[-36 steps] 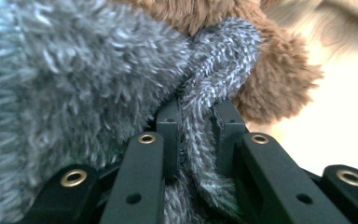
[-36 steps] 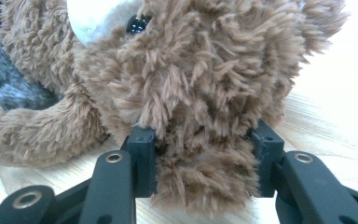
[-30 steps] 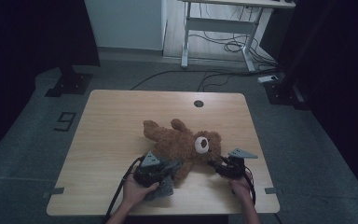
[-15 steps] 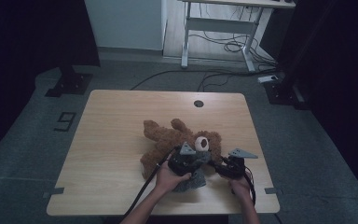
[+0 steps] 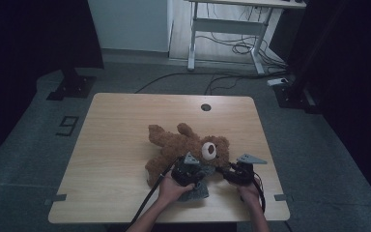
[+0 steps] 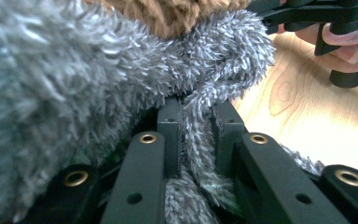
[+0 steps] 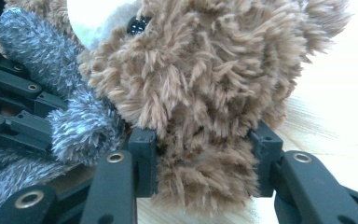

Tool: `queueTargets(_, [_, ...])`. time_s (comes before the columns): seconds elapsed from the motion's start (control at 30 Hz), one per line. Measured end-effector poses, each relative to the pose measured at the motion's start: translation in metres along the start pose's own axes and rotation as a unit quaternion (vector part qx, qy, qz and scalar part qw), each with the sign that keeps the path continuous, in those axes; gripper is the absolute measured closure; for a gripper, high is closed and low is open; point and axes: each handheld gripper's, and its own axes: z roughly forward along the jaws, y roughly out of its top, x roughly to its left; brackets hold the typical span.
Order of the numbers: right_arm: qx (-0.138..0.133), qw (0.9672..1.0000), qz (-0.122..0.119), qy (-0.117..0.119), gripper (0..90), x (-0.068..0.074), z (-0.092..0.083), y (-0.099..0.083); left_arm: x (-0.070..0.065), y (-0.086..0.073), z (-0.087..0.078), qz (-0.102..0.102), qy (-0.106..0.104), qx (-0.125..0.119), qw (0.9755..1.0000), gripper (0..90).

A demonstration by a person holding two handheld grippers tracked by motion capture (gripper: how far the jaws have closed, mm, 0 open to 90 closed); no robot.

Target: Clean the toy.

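A brown teddy bear (image 5: pixel 176 145) lies on the wooden table (image 5: pixel 116 145), its head toward the right. My left gripper (image 5: pixel 189 170) sits at the bear's neck, shut on a fold of fuzzy grey cloth (image 5: pixel 196 193). In the left gripper view the cloth (image 6: pixel 74 84) runs up between the jaws of the left gripper (image 6: pixel 196 116), with the bear's brown fur (image 6: pixel 168 11) above it. My right gripper (image 5: pixel 232 174) is shut on the bear's head from the right. In the right gripper view that gripper (image 7: pixel 204 144) pinches a lump of the bear's brown fur (image 7: pixel 200 84), with the grey cloth (image 7: pixel 74 126) to its left.
A round cable hole (image 5: pixel 206 107) is near the table's far edge. The table's front edge (image 5: pixel 174 217) runs just below both hands. A white desk frame (image 5: pixel 227 29) with cables stands on the floor behind.
My left hand has carried the grey cloth to the right, from beside the bear's body up to its neck. The right gripper has stayed on the bear's head.
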Motion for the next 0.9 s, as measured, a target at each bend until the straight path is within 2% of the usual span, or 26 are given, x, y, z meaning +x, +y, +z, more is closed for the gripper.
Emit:
queueTargets(0.13, [0.000, 1.0000, 0.000, 0.001, 55.8, 0.000, 0.000, 0.000, -0.001, -0.002, -0.002, 0.001, 0.000, -0.004, 1.0000, 76.9])
queueTargets(0.2, [0.001, 1.0000, 0.000, 0.001, 55.8, -0.001, 0.000, 0.000, -0.003, -0.003, -0.005, 0.005, -0.001, -0.013, 0.9999, 76.9])
queueTargets(0.27, [0.000, 1.0000, 0.001, 0.002, 55.7, -0.001, 0.000, 0.000, -0.007, -0.003, -0.014, 0.015, 0.006, -0.043, 0.9990, 77.1])
queueTargets(0.3, [-0.001, 1.0000, 0.002, 0.003, 55.7, -0.001, 0.000, 0.000, -0.009, -0.001, -0.019, 0.019, 0.009, -0.056, 0.9982, 77.2])
queueTargets(0.4, [-0.002, 1.0000, 0.004, 0.003, 55.7, -0.001, 0.000, 0.000, -0.012, 0.012, -0.033, 0.029, 0.018, -0.076, 0.9965, 77.2])
queueTargets(0.53, [-0.002, 1.0000, 0.007, 0.003, 55.7, -0.001, -0.001, 0.000, -0.009, 0.031, -0.045, 0.024, 0.021, -0.092, 0.9952, 77.2])
queueTargets(0.57, [-0.003, 1.0000, 0.009, 0.003, 55.7, -0.001, -0.001, 0.000, -0.008, 0.038, -0.044, 0.020, 0.020, -0.090, 0.9955, 77.3])
queueTargets(0.7, [-0.005, 0.9998, 0.020, 0.004, 55.8, -0.002, -0.001, -0.001, -0.011, 0.048, -0.027, 0.014, 0.010, -0.072, 0.9972, 77.3])
queueTargets(0.8, [-0.004, 0.9998, 0.020, 0.005, 56.1, -0.003, -0.001, -0.001, -0.014, 0.045, -0.014, 0.016, 0.003, -0.053, 0.9984, 77.3])
queueTargets(0.9, [-0.002, 0.9999, 0.015, 0.004, 56.6, -0.002, -0.001, -0.001, -0.016, 0.034, -0.001, 0.018, 0.005, -0.027, 0.9995, 77.4])
